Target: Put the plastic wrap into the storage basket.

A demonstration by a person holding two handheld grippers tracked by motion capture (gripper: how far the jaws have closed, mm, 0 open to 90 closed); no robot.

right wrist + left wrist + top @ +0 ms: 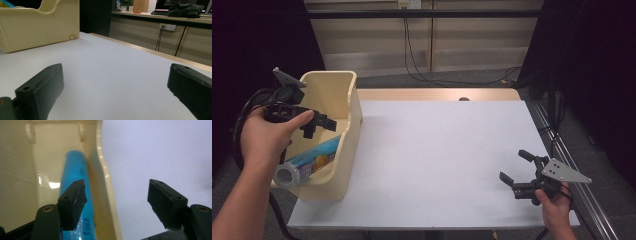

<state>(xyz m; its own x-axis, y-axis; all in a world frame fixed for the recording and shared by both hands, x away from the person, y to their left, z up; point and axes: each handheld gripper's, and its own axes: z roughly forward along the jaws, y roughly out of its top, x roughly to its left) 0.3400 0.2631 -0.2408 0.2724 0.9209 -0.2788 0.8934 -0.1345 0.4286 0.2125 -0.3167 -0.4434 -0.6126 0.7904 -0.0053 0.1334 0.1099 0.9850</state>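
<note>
Blue roll [307, 164] lies in cream bin [347, 145] at table's left edge, near end overhanging. Left gripper [319, 124] hovers above, jaws apart, empty. Right gripper [517, 167] parted, idle at near right. Risk: left jaw catches bin wall, tips bin, roll slides out.

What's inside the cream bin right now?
The cream bin holds one blue roll, lying lengthwise along its floor with one end poking out of the open near end. The left gripper above covers part of the bin's inside, so anything beneath it cannot be seen.
</note>
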